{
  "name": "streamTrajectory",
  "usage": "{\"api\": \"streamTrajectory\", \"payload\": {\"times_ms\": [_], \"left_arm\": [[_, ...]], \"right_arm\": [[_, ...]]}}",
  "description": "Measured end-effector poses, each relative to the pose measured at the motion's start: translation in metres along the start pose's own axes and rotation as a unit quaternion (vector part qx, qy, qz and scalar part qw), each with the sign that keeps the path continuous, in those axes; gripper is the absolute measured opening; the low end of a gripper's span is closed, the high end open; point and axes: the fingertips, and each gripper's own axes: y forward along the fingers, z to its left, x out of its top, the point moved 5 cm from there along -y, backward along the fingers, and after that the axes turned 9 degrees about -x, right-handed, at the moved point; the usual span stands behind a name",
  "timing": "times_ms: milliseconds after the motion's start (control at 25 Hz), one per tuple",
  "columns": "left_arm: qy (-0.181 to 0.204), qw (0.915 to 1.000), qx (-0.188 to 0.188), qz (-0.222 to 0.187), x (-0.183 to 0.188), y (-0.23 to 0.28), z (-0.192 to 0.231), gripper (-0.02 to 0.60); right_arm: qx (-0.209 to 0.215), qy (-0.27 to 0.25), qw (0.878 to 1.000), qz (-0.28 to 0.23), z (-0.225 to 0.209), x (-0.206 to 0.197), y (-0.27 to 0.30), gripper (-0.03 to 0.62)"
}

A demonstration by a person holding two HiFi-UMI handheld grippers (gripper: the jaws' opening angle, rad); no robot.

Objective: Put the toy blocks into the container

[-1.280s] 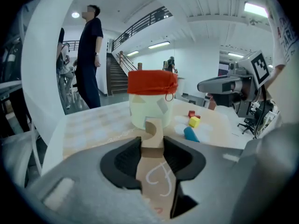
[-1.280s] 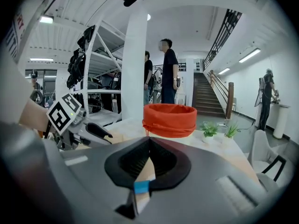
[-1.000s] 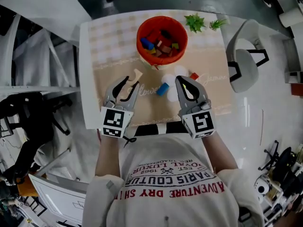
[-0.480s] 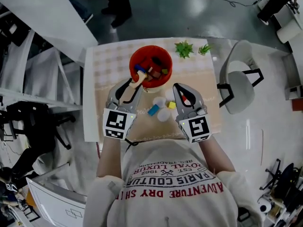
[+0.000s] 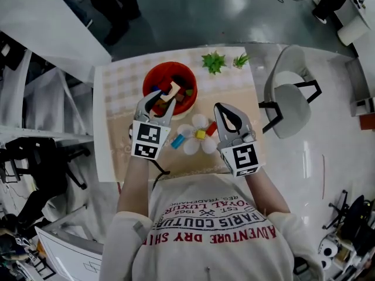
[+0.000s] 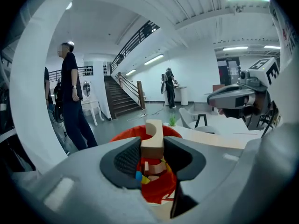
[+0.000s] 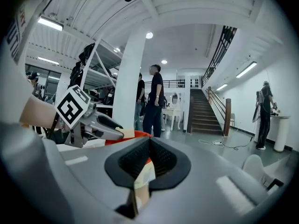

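**Item 1: left tool (image 5: 160, 102).** We record it clamped on a pale wooden arch block (image 5: 171, 91). The pads press on both flat sides, and the block stands upright and juts past the tips.
- Change noted: a second ago this tool carried the block low over the bench (image 5: 117, 95), short of the container. It has since lifted and travelled forward.
- The block now hangs over the mouth of the red container (image 5: 158, 69). In the left gripper view the rim and contents show directly under and ahead of the tips.

**Item 2: red container.** It sits on the bench just ahead of the left tool and already holds several coloured blocks.

**Item 3: right tool (image 5: 225, 115).** The jaws are together with nothing between them. It has come up alongside its partner and hovers well to that tool's right, short of the container.

**Item 4: loose stock.** A blue block (image 5: 177, 141), a yellow block (image 5: 200, 134) and a red block (image 5: 211, 129) lie on a white flower-shaped mat (image 5: 191, 147). The mat is between the two tools. The red block is just off the right tool's left side, and the blue one is nearest the left tool.

**Item 5: assessment.** We judge the carry finished for the arch block, so only opening the left tool remains. Three blocks are still to be collected. The right tool looks best placed to take the red one.
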Motion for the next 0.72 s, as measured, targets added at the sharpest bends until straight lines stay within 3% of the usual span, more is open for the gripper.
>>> {"api": "streamTrajectory", "payload": {"times_ms": [200, 240, 400, 720], "left_arm": [[-0.008, 0.9992, 0.018, 0.035, -0.011, 0.013, -0.001, 0.161], [-0.012, 0.999, 0.023, 0.037, -0.012, 0.013, -0.001, 0.209], [-0.027, 0.9989, 0.032, 0.019, -0.01, 0.007, -0.004, 0.307], [-0.037, 0.9987, 0.033, -0.008, -0.016, -0.024, -0.033, 0.324]], "right_arm": [[0.002, 0.007, 1.0, 0.017, -0.006, -0.012, -0.001, 0.002], [0.002, 0.008, 1.0, 0.017, -0.007, -0.013, -0.002, 0.002], [0.01, 0.007, 1.0, 0.019, -0.005, -0.015, -0.004, 0.002], [0.037, 0.011, 0.999, 0.027, 0.006, -0.024, -0.011, 0.002]]}}
